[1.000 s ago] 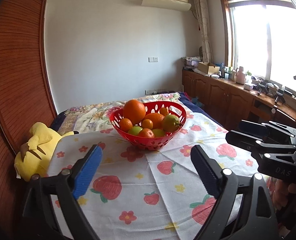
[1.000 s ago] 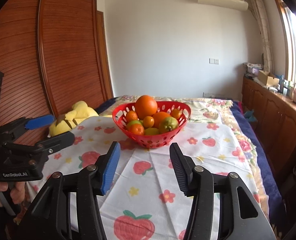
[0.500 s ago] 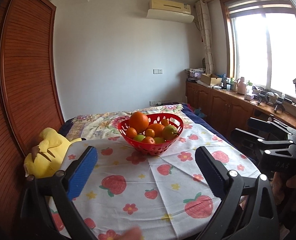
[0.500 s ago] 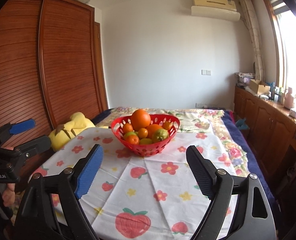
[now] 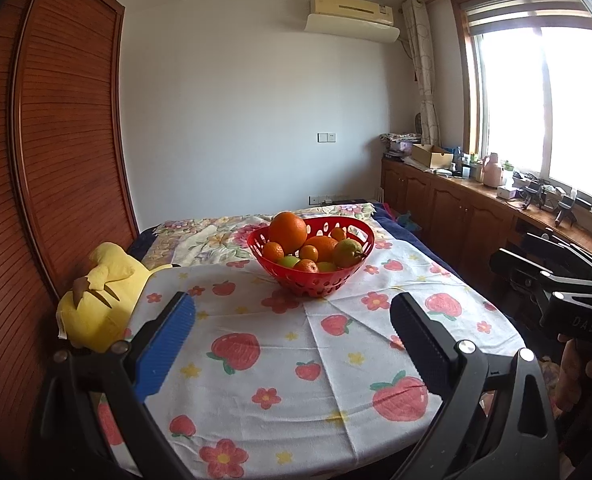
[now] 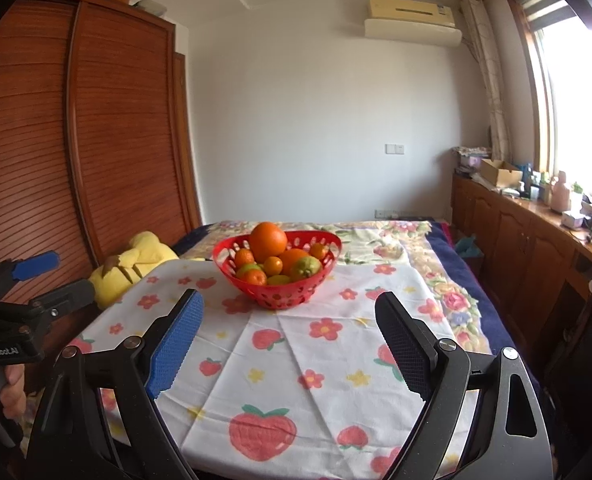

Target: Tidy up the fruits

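Red basket (image 5: 311,276) upright – rim up, oranges (image 5: 288,230) inside

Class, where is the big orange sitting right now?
In both wrist views the big orange tops the fruit pile at the left of the red basket, on the strawberry tablecloth.

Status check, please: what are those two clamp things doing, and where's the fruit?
Left hand-held gripper open, empty. Right hand-held gripper opening, nothing between. Fruit piled in red basket on tablecloth. Path clear.

Red basket (image 5: 315,286) — heaped oranges (image 5: 288,231), upright on cloth
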Motion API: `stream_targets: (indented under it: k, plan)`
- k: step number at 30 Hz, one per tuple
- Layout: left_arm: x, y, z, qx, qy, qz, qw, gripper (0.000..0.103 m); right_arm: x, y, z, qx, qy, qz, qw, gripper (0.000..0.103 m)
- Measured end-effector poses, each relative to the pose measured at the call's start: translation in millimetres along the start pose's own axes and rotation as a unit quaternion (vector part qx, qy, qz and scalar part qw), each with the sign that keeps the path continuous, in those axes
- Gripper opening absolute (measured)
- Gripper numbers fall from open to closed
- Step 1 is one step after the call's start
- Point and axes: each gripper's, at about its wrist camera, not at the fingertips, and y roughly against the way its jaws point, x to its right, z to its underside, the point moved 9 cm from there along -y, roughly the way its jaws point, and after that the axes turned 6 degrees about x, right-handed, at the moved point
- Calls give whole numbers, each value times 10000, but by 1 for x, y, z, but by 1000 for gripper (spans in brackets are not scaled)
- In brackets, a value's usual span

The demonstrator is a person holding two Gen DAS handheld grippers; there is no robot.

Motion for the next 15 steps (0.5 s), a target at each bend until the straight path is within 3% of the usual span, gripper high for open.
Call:
stream_targets:
  k: [15]
  plan:
    - [-4,-4,11,-69,46,-81,9999,99,4,-5,10,-100,-13,78,9999,89]
